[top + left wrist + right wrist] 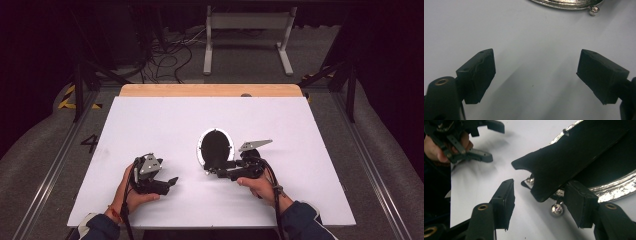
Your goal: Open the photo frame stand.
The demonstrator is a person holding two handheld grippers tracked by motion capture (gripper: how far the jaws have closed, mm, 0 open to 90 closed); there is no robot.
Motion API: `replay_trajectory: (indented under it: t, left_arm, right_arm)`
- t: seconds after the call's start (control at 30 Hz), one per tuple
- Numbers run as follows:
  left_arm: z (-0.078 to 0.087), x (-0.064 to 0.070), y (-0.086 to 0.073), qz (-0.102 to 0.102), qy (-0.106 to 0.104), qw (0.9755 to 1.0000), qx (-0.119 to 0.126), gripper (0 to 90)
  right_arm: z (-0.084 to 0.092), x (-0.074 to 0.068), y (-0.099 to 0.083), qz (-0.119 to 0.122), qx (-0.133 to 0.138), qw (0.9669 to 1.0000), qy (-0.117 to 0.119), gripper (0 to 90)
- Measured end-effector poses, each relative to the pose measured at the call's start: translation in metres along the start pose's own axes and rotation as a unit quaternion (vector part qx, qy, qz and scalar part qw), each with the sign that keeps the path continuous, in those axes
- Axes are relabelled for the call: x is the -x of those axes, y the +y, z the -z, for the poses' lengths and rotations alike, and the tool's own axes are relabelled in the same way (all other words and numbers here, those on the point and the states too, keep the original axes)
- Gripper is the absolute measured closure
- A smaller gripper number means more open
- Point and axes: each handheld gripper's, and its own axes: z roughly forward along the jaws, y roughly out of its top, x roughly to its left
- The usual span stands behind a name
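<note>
- On the white table (165, 120) lies an oval picture frame (216, 148) with a shiny silver rim, face down, so its black back shows.
- The frame sits near the middle of the table, just in front of the right gripper (218, 171).
- A black stand flap (564, 157) sticks up from the back of the frame. It is tilted, not flat.
- In the right gripper view, the flap hangs between the two jaws of the right gripper (541, 202). The jaws are apart and the pads do not press on it. One pad is just beside the flap's low edge.
- A small silver ball foot (557, 209) on the rim is close to that pad.
- The left gripper (535, 75) is open wide with nothing in it. It sits well apart from the frame, on the left, and its view catches the frame's rim at the top.
- I think the step now is working the flap, and the right gripper has let it go or is about to take it.
- Next, I think the frame must be stood up on its flap. The right jaws need to close gently on the frame or flap, and the left gripper should come over to steady the rim.
</note>
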Motion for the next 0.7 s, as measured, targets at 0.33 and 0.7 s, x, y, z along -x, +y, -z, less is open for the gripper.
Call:
replay_trajectory:
  t: [0.33,0.7]
  left_arm:
    - [-0.009,0.001,0.007,-0.005,-0.008,0.9999,-0.005,14.1]
    - [-0.016,-0.001,0.015,-0.007,-0.008,0.9999,-0.001,14.1]
  right_arm:
    - [-0.011,0.023,0.005,-0.139,0.028,0.989,0.043,48.2]
    - [-0.019,0.03,0.005,-0.194,0.052,0.9777,0.061,54.7]
